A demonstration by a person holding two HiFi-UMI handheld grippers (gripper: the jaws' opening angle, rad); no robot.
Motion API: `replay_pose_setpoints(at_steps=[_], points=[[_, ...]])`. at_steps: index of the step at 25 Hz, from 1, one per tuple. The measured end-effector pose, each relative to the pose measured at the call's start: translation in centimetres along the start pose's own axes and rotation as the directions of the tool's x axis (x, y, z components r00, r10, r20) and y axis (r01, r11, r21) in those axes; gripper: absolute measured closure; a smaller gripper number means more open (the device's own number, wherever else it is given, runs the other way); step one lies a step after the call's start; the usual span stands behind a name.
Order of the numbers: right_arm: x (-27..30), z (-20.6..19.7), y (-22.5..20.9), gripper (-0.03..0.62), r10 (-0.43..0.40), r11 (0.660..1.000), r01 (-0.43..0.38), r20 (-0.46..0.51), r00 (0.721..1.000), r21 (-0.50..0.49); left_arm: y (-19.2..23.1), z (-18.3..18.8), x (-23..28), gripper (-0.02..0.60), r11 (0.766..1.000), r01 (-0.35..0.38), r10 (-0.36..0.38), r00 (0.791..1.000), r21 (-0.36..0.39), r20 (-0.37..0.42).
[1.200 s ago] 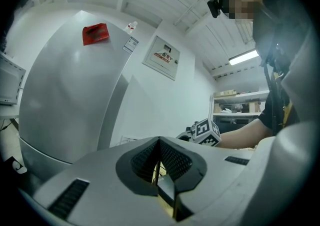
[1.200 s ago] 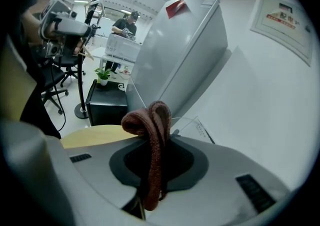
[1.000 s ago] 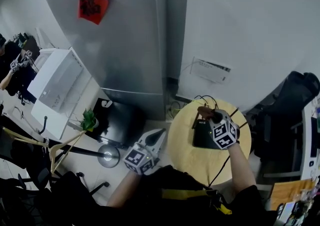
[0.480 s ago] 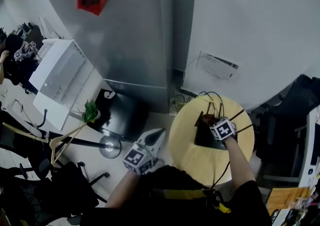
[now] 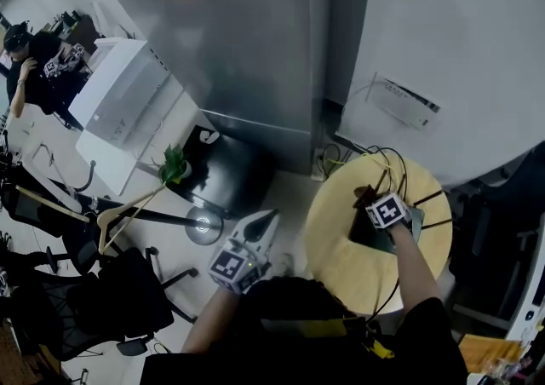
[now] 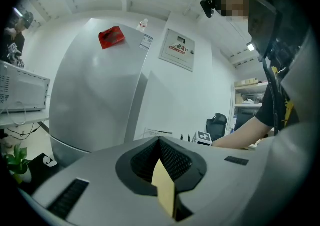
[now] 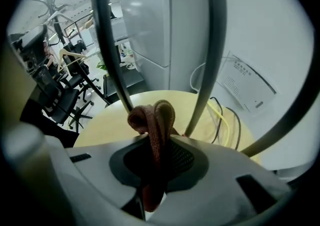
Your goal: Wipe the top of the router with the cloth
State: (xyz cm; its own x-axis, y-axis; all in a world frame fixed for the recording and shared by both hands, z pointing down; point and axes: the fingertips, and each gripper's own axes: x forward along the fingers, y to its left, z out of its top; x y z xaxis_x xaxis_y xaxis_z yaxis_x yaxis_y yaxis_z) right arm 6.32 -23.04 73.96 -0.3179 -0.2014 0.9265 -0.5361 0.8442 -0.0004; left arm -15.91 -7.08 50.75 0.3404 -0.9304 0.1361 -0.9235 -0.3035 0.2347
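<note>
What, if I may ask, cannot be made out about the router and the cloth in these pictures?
- Top of the router, head view: mostly covered by the right gripper.
- Body of the router, right gripper view: hidden below the gripper; only its antennas show.
- Whether the cloth touches the router: hidden in both views.

Router (image 5: pixel 371 235) on table (image 5: pixel 339 257), fridge (image 5: pixel 247 43) behind, plant (image 5: pixel 174 164) to the left

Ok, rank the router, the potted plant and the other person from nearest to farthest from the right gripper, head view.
1. Router: right under the right gripper, on the round table.
2. Potted plant: on the floor to the left.
3. Other person: far upper left, past the white cabinet.
</note>
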Motion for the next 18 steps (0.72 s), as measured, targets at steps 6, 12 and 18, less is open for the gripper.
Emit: replay_pose_setpoints(at_steps=[6,12,18], points=[[1.3,0.0,1.0,0.531,0.010,0.996,-0.011,-0.020,1.000,-0.088,0.7,-0.8,-0.8,0.581,0.999,-0.033,0.033,0.999,-0.014,-0.007],[1.4,-0.5,1.6,0.531,0.021,0.973,-0.028,-0.033,0.999,-0.229,0.2,-1.1,-0.5,0.581,1.000,-0.006,0.006,1.000,-0.017,-0.017],[-0.5,0.3,1.4,0.531,-0.040,0.943,0.047,0.029,0.999,-0.330,-0.3,-0.7,-0.5,0.581,0.999,0.027,-0.028,1.000,-0.017,-0.010]])
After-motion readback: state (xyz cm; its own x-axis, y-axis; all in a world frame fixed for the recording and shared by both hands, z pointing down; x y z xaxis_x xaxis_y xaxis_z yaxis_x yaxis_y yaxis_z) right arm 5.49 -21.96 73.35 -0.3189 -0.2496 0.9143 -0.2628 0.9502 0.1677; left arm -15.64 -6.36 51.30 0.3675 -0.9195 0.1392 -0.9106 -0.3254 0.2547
